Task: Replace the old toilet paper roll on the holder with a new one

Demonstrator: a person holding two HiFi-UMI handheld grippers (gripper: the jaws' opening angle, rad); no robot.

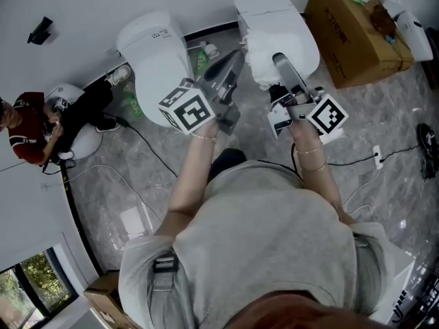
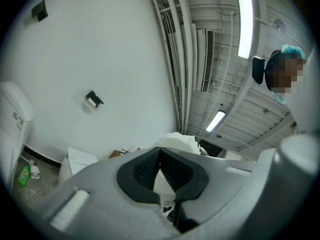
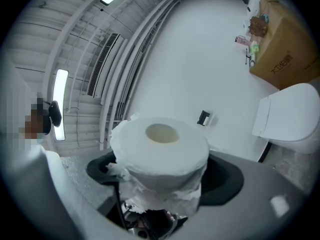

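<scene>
My right gripper [image 3: 162,176] is shut on a new white toilet paper roll [image 3: 160,146], hole facing up, with loose torn paper hanging under it. In the head view the roll [image 1: 259,59] is held in front of me by the right gripper [image 1: 276,66]. Beside it, my left gripper [image 1: 235,57] has its black pads [image 2: 142,169] closed together. White paper shows behind them, and I cannot tell whether any is pinched. The small black holder [image 2: 93,99] hangs on the white wall, far from both grippers, and also shows as the holder [image 3: 204,118] and the holder [image 1: 40,29].
Two white toilets [image 1: 154,53] [image 1: 288,19] stand against the wall ahead, with a green bottle [image 1: 200,62] between them. A cardboard box [image 1: 357,36] is at the right. A person [image 1: 31,125] sits on the floor at the left. Cables and a power strip [image 1: 377,155] lie on the grey floor.
</scene>
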